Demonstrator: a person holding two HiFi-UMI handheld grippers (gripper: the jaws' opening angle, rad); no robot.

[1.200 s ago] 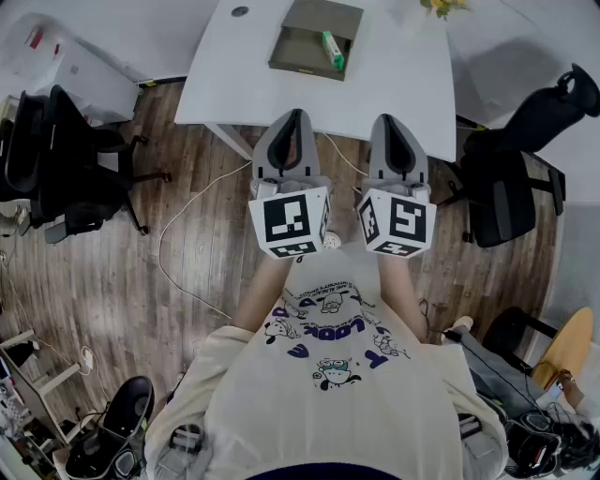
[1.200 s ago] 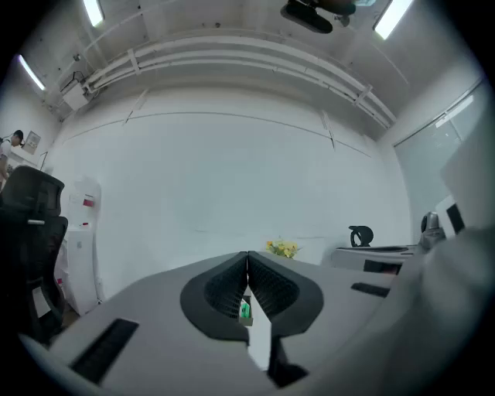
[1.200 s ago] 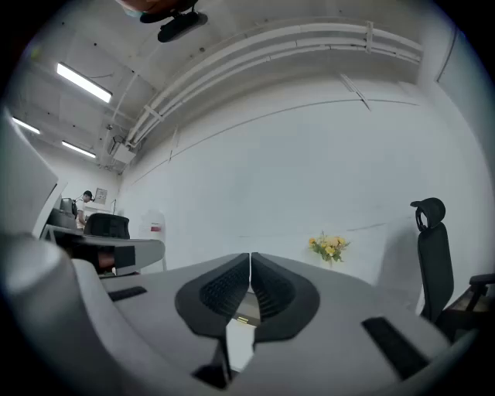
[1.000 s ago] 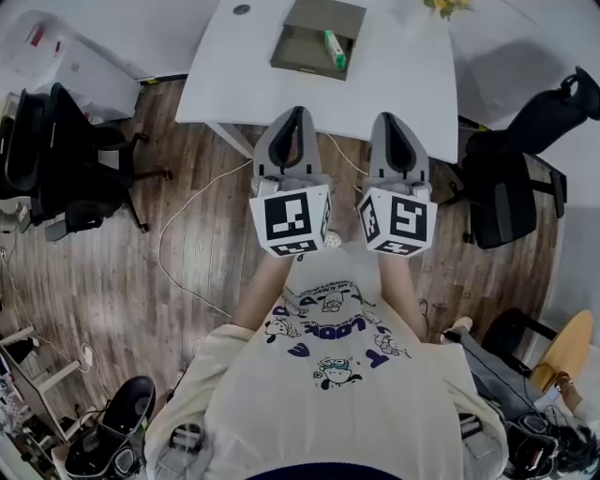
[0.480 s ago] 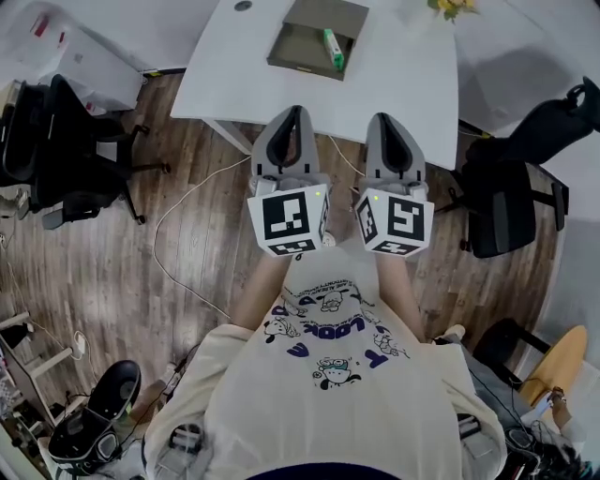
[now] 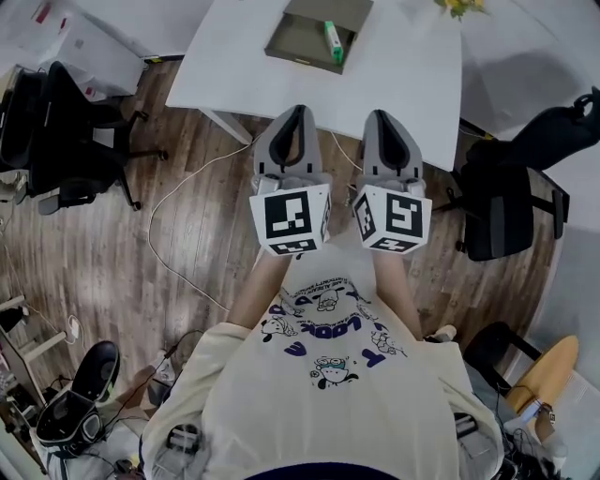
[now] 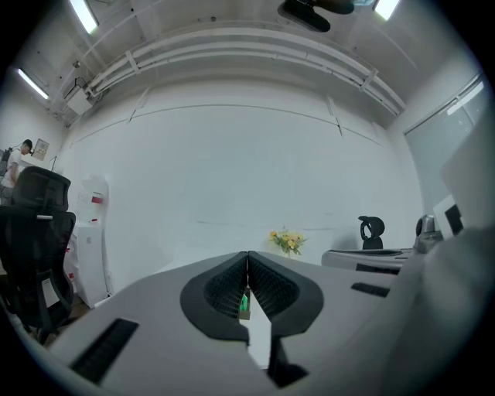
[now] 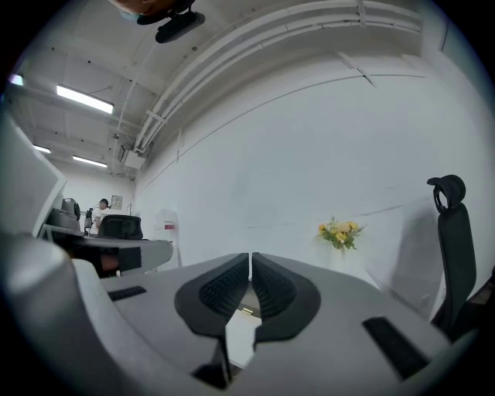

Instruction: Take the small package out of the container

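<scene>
A flat olive-grey container (image 6: 305, 37) lies at the far side of the white table (image 6: 403, 66). A small green package (image 6: 331, 40) rests along its right side. My left gripper (image 6: 299, 112) and right gripper (image 6: 380, 115) are held side by side over the wooden floor, short of the table's near edge, both shut and empty. In the left gripper view the left gripper (image 7: 247, 255) has its jaws meeting, and the green package (image 7: 244, 303) shows through the slit below them. The right gripper (image 8: 250, 255) looks the same in the right gripper view, with a sliver of the container (image 8: 246, 311) behind its jaws.
A black office chair (image 6: 66, 141) stands left of the table and another (image 6: 511, 187) to the right. A white cable (image 6: 187, 211) trails across the floor. Yellow flowers (image 6: 459, 6) sit at the table's far right. More chairs and gear crowd the lower corners.
The head view has drifted a little, so the table and container sit slightly higher in frame. Both grippers stay shut, side by side, in nearly the same place.
</scene>
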